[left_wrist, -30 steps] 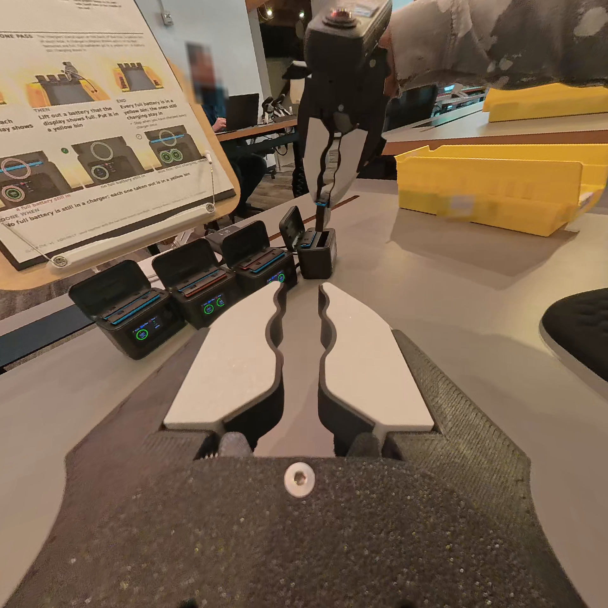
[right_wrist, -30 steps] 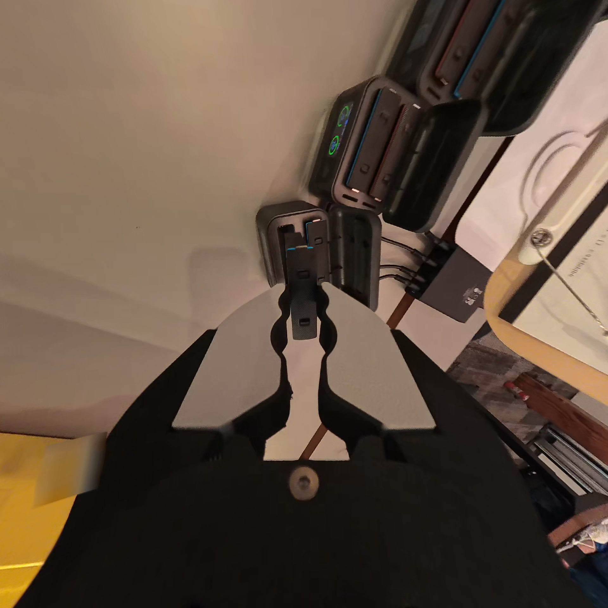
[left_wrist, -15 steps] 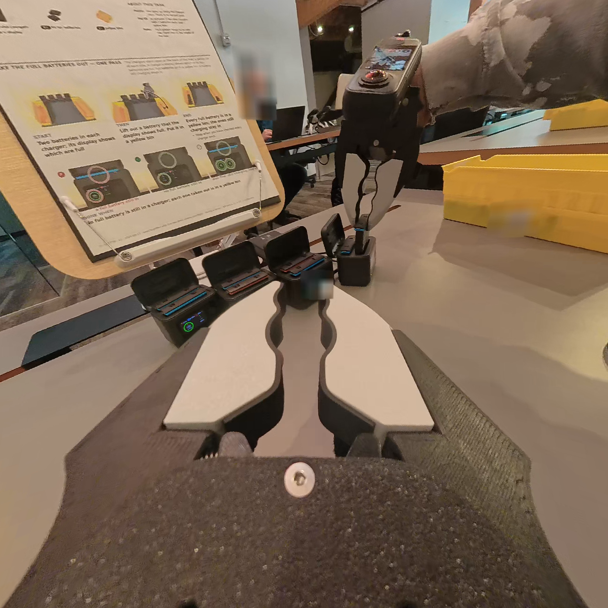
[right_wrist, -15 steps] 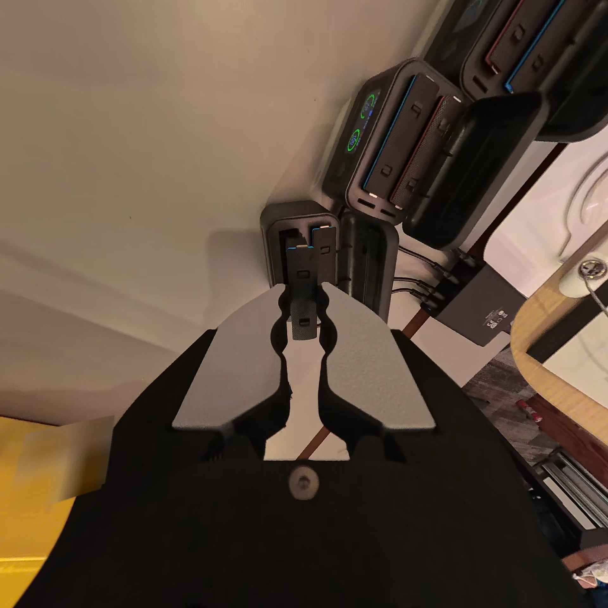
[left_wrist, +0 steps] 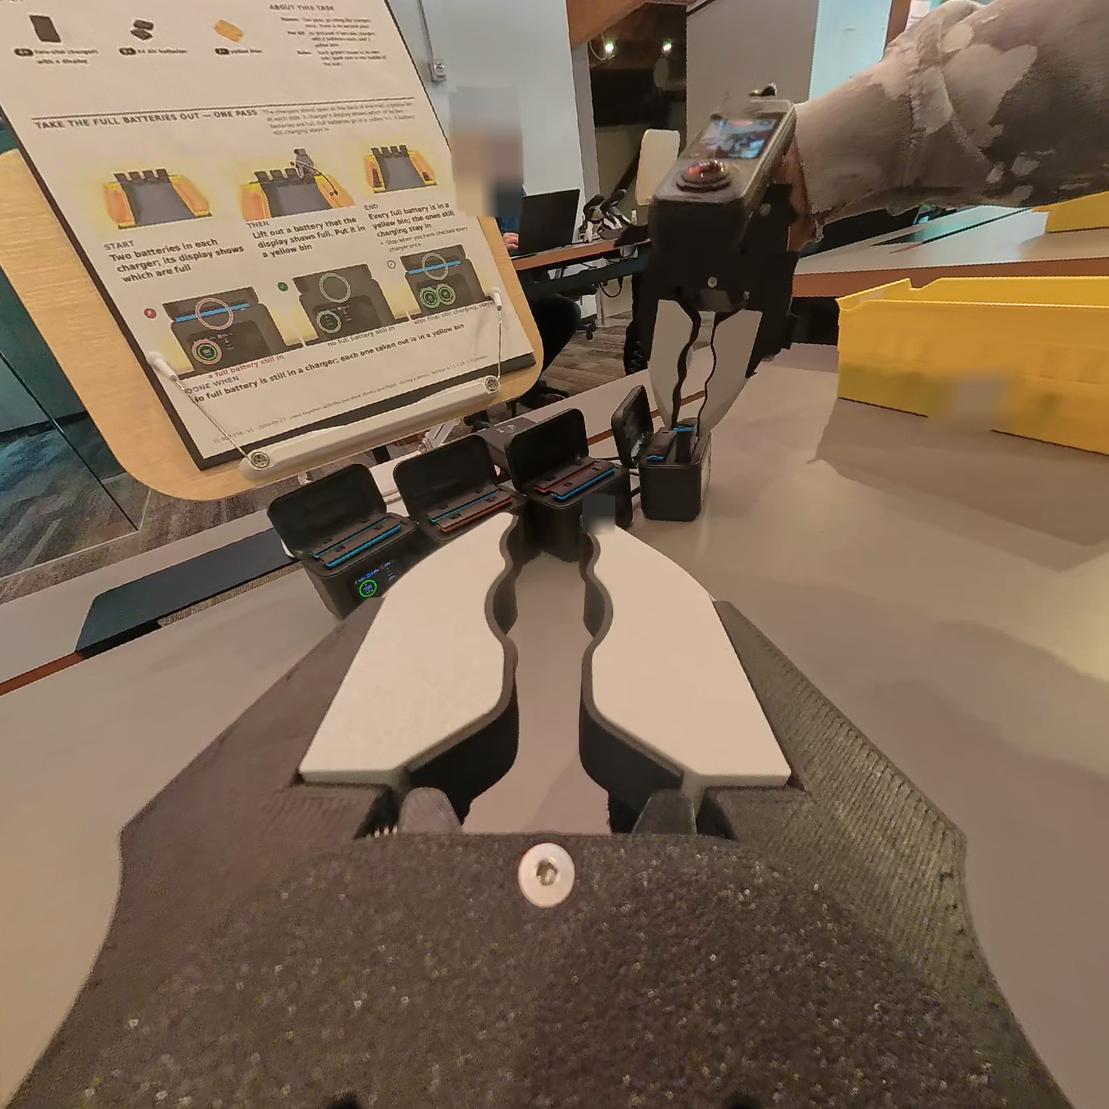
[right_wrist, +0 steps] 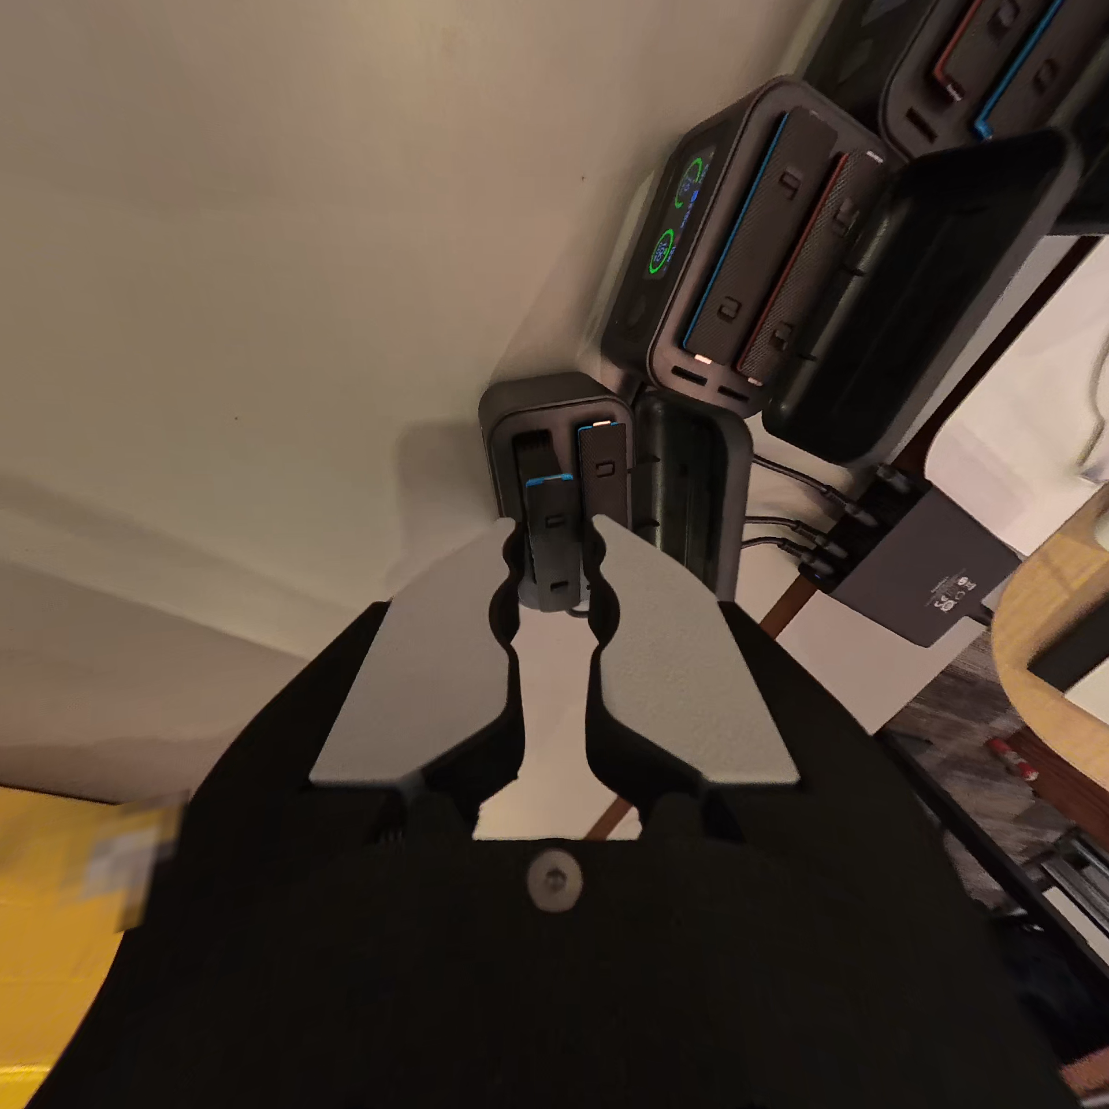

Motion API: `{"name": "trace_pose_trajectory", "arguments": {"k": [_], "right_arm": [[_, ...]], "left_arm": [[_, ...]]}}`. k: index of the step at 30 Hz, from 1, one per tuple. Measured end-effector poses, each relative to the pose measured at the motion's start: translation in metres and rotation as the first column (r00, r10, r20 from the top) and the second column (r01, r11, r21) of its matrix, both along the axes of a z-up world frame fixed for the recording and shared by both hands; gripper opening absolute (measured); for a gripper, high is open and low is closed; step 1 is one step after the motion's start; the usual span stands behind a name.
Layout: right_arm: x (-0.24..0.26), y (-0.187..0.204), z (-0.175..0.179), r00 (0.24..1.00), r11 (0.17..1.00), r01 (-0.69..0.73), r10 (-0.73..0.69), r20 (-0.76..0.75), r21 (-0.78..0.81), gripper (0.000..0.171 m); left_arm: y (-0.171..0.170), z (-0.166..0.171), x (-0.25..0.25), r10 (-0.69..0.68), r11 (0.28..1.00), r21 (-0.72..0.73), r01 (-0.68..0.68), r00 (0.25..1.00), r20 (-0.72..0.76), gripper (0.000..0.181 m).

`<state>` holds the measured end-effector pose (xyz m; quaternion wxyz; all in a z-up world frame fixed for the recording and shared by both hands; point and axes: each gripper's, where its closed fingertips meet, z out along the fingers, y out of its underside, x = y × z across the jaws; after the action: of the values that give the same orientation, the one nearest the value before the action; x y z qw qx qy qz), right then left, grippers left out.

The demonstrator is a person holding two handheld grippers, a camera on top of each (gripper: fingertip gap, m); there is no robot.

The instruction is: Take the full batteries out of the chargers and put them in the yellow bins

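Far left beyond the fingers, an instruction board (left_wrist: 258,240) leans on its stand over a row of four open chargers on the grey table (left_wrist: 900,630). The nearest-left charger (left_wrist: 342,558) shows a green ring on its display, two batteries seated inside. The left gripper (left_wrist: 547,540) hovers low over the table, fingers apart with nothing between them, tips just short of the third charger (left_wrist: 564,486). Just right of those tips, the end charger (left_wrist: 675,480) has the right gripper (left_wrist: 690,414) coming down from above, fingers clamped on a blue-edged battery (right_wrist: 552,540) that stands partly raised out of its slot, the neighbouring battery (right_wrist: 603,471) still seated beside it. Beyond the right finger, well apart from the chargers, sits a yellow bin (left_wrist: 972,360).
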<state>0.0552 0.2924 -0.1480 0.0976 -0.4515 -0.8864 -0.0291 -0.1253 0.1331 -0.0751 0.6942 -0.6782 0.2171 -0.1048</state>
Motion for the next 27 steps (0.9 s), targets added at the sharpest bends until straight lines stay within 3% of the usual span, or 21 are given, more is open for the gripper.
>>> {"name": "trace_pose_trajectory", "arguments": {"k": [12, 18, 27], "right_arm": [[-0.005, -0.002, 0.006, 0.992, 0.995, 0.090, -0.094, -0.081, -0.051, 0.016], [0.002, 0.003, -0.001, 0.999, 0.999, 0.035, -0.036, 0.017, 0.025, 0.015], [0.001, 0.000, 0.007, 0.957, 0.983, -0.080, 0.029, 0.289, 0.167, 0.014]], "left_arm": [[0.000, -0.004, 0.004, -0.016, 1.000, -0.013, 0.015, 1.000, -0.020, 0.016], [0.000, -0.007, 0.006, -0.016, 1.000, -0.009, 0.015, 0.999, -0.050, 0.015], [0.000, -0.009, 0.007, -0.024, 1.000, -0.016, 0.023, 0.998, -0.059, 0.015]]}}
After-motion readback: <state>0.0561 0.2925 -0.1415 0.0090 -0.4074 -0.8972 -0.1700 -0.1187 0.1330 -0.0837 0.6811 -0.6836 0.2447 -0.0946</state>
